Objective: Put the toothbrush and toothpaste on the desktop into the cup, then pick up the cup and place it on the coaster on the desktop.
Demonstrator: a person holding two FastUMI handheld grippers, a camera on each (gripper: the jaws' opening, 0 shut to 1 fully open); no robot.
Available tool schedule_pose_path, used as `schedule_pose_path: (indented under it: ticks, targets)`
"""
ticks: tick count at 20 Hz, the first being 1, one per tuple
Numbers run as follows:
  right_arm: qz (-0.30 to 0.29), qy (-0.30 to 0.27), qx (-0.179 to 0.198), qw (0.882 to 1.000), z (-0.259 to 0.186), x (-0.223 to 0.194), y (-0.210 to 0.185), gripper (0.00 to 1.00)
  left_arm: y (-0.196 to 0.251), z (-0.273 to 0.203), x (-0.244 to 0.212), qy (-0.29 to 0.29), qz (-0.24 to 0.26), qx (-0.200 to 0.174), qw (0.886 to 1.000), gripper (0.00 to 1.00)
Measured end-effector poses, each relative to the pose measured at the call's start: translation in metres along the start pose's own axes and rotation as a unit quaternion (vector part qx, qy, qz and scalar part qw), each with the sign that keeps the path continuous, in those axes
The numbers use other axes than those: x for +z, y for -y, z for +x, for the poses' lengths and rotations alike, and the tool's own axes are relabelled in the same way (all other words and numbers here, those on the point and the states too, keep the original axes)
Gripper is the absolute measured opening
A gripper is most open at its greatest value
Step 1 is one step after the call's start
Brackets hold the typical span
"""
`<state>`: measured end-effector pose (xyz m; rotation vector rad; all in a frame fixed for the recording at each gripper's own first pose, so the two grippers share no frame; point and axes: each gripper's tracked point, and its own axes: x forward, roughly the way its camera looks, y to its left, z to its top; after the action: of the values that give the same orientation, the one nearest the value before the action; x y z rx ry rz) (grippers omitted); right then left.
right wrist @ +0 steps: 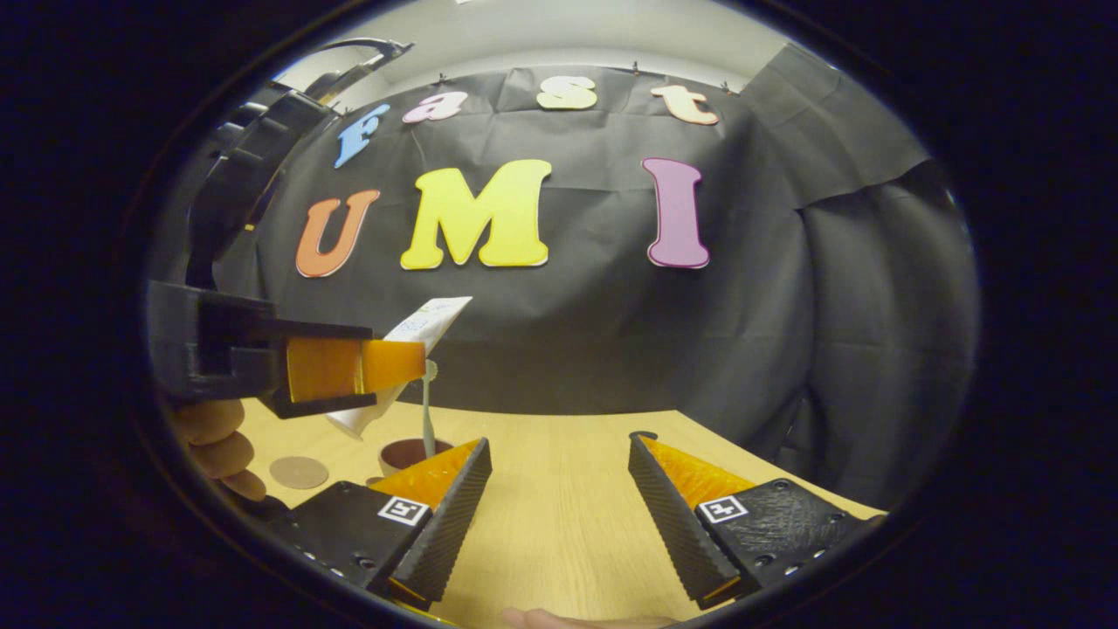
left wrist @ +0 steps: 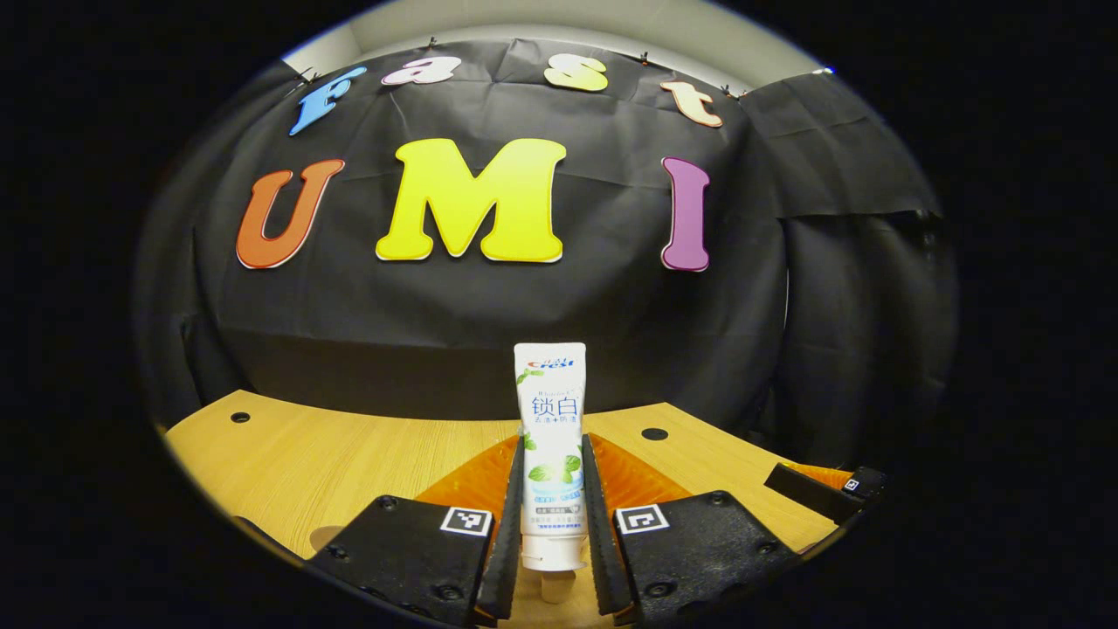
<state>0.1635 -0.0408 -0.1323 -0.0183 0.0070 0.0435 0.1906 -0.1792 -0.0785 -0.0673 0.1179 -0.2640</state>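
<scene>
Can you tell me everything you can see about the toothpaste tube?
The toothpaste tube is white soft-looking plastic with printed green leaves, a flat crimped end pointing up and a white cap at the bottom. The left gripper pinches its lower half between both fingers. In the right gripper view it hangs tilted in the air above the cup, cap downward.

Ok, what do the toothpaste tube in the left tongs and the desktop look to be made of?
The toothpaste tube looks like soft glossy plastic: printed white skin with a flat crimped end, held between the left tongs. The desktop looks like light wood or wood-look laminate, matte, with straight grain lines; which of the two I can't tell.
</scene>
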Motion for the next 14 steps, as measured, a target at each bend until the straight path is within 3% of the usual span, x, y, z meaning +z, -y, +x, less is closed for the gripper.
schedule_pose_path:
  ticks: [4, 5, 6, 14]
  targets:
    - [0.003, -0.002, 0.001, 1.000, 0.001, -0.001, 0.000, 0.96, -0.004, 0.006, -0.003, -0.003, 0.005, 0.007, 1.000, 0.39]
    - [0.007, -0.002, 0.003, 1.000, 0.000, 0.000, 0.000, 0.94, -0.004, 0.008, -0.006, -0.008, 0.005, 0.006, 1.000, 0.43]
    - [0.010, -0.002, 0.003, 1.000, 0.001, 0.000, 0.001, 0.96, -0.002, 0.008, -0.008, -0.011, 0.004, 0.003, 1.000, 0.39]
    - [0.015, -0.003, 0.000, 1.000, 0.000, 0.000, 0.004, 0.96, -0.011, 0.006, 0.003, 0.007, 0.008, 0.018, 1.000, 0.44]
